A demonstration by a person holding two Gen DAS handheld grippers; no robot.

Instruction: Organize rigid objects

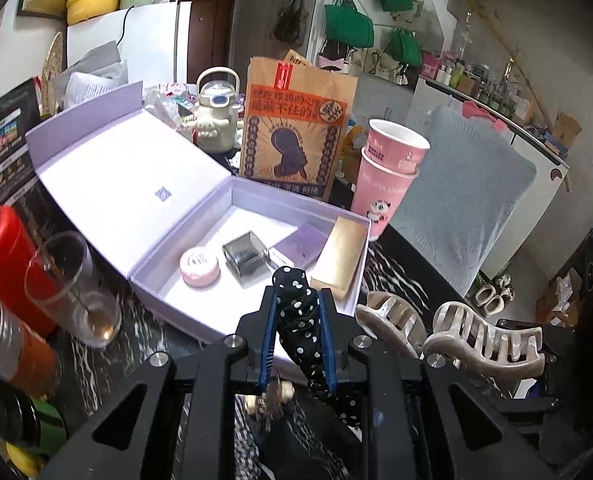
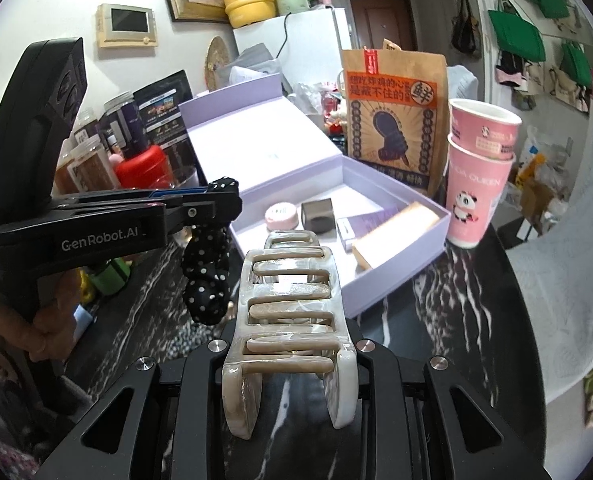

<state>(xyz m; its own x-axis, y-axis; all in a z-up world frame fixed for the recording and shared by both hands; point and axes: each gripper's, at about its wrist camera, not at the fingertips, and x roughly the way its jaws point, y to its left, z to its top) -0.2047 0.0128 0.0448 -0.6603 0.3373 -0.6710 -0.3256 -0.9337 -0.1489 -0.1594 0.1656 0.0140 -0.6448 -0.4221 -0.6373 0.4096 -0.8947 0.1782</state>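
Polka-dot black scrunchie (image 1: 298, 312) pinched in left tool (image 1: 296, 304), marbled beige claw clip (image 2: 288, 312) gripped by right tool (image 2: 292, 360)

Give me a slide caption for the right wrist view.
Right claw holds a beige hair clip before the open lilac box; left claw grips a polka-dot scrunchie.

Two fisheye views from the hand-held grippers, each aimed forward and down along its own fingers, close above a dark marbled table (image 1: 392, 264). Left wrist view faces the open lilac box (image 1: 200, 216) from nearby. Right wrist view sits to the right, slightly farther back, with the left gripper (image 2: 220, 196) at its left. Shared: box (image 2: 376, 280), brown paper bag (image 1: 296, 128), pink cups (image 2: 476, 184).
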